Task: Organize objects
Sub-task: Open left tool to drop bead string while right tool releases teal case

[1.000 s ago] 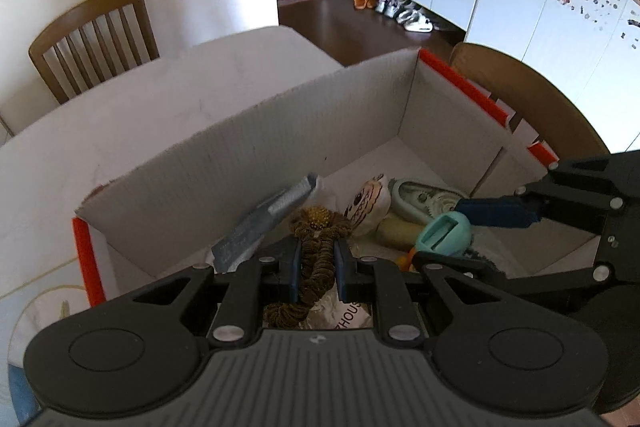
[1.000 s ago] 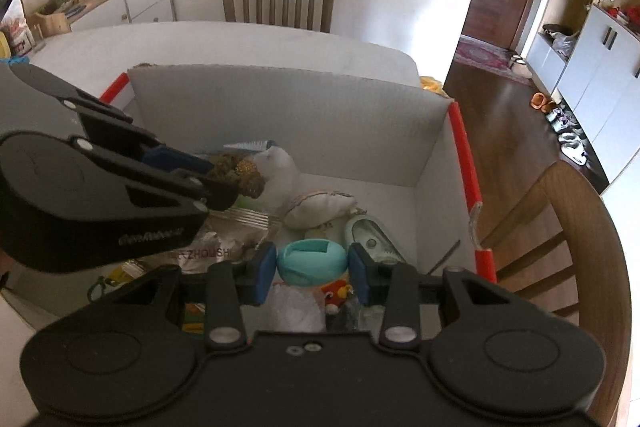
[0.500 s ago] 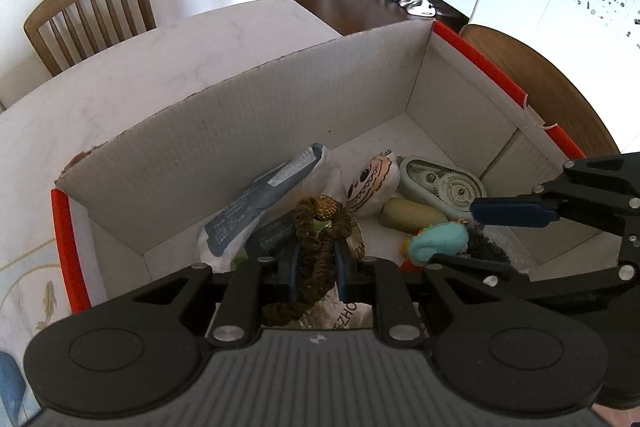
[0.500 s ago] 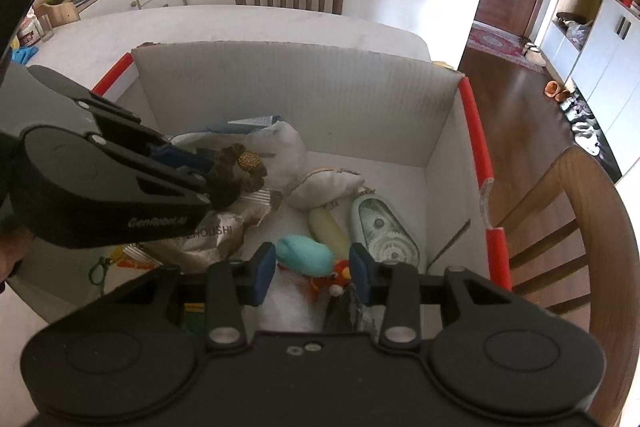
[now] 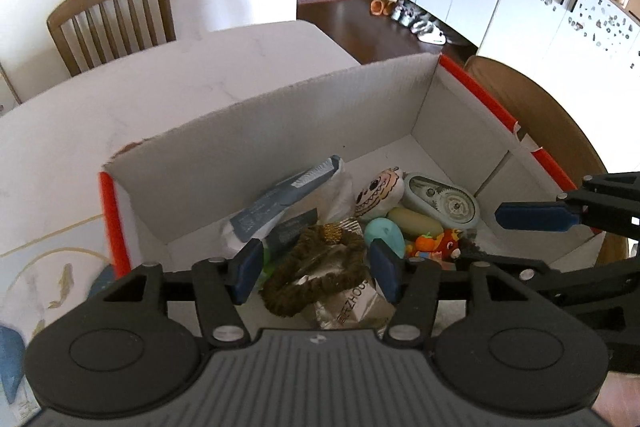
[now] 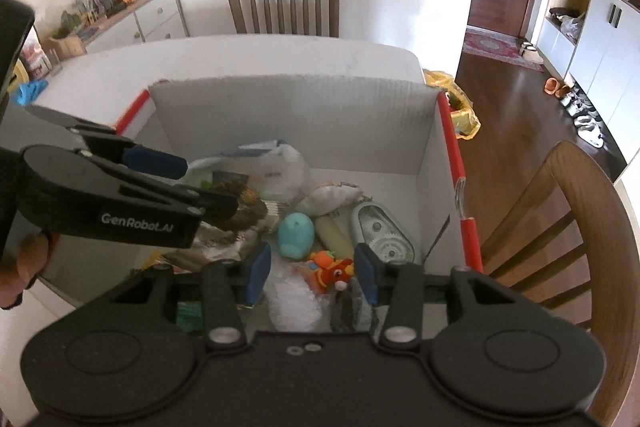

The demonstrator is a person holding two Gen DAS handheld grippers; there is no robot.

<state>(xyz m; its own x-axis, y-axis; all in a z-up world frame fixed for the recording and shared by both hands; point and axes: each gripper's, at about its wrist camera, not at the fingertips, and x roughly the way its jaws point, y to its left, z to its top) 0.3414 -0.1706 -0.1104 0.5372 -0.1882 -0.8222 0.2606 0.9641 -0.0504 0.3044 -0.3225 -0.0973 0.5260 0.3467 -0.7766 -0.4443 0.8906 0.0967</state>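
A white cardboard box (image 5: 280,131) with orange-red edges stands on the table and holds several small items. My left gripper (image 5: 316,269) is open above the box; a brown scrunchie (image 5: 316,273) lies loose below it on a silver packet. My right gripper (image 6: 314,269) is open and empty over the box's near side. A teal toy (image 6: 296,233) lies on the box floor ahead of it, also showing in the left wrist view (image 5: 384,237). The left gripper shows in the right wrist view (image 6: 200,187) at the left.
The box (image 6: 300,115) also holds a tape dispenser (image 6: 382,235), a yellowish oval (image 6: 334,233), a red-orange toy (image 6: 334,267), a face-print pouch (image 5: 378,193) and a blue-grey packet (image 5: 280,201). Wooden chairs (image 6: 560,211) (image 5: 112,15) stand beside and beyond the table.
Both grippers opened and rose. The left one let go of the brown scrunchie, the right one let go of the teal toy; both items now lie in the box.
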